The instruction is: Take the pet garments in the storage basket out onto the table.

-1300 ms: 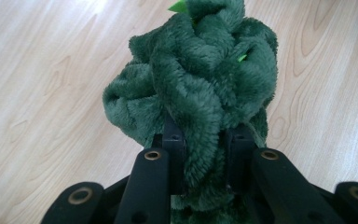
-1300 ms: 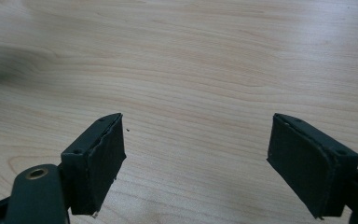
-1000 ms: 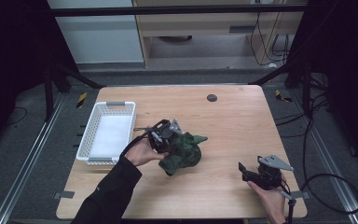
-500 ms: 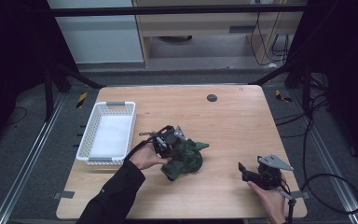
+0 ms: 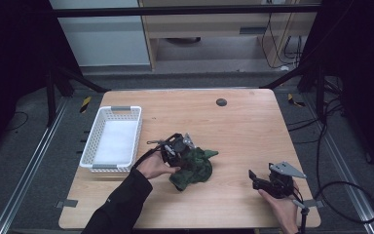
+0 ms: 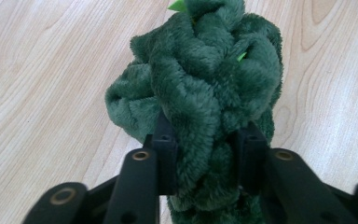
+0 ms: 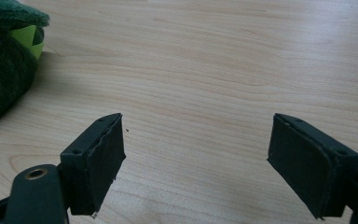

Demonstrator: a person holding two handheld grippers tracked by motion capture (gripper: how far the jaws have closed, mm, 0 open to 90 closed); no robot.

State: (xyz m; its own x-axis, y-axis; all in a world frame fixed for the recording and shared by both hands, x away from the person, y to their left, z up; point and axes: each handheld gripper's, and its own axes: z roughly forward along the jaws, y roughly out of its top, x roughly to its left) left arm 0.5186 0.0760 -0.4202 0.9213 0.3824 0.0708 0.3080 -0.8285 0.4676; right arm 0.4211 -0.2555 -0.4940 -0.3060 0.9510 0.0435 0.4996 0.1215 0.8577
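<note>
Two black jaws of the left hand-held gripper (image 6: 205, 144) are clenched on a dark green plush toy (image 6: 200, 93) with small bright green bits, pinching a fold of its fur between them. Seen from the high view, that toy (image 5: 195, 168) lies on the light wooden bench (image 5: 238, 126) near the middle, just right of the white plastic slatted basket (image 5: 113, 141), with the left hand-held gripper (image 5: 175, 146) at its upper left edge. The right hand-held gripper (image 7: 198, 158) is released, its jaws spread wide over bare wood, well apart from the toy; in the high view it (image 5: 272, 181) sits near the front right corner.
</note>
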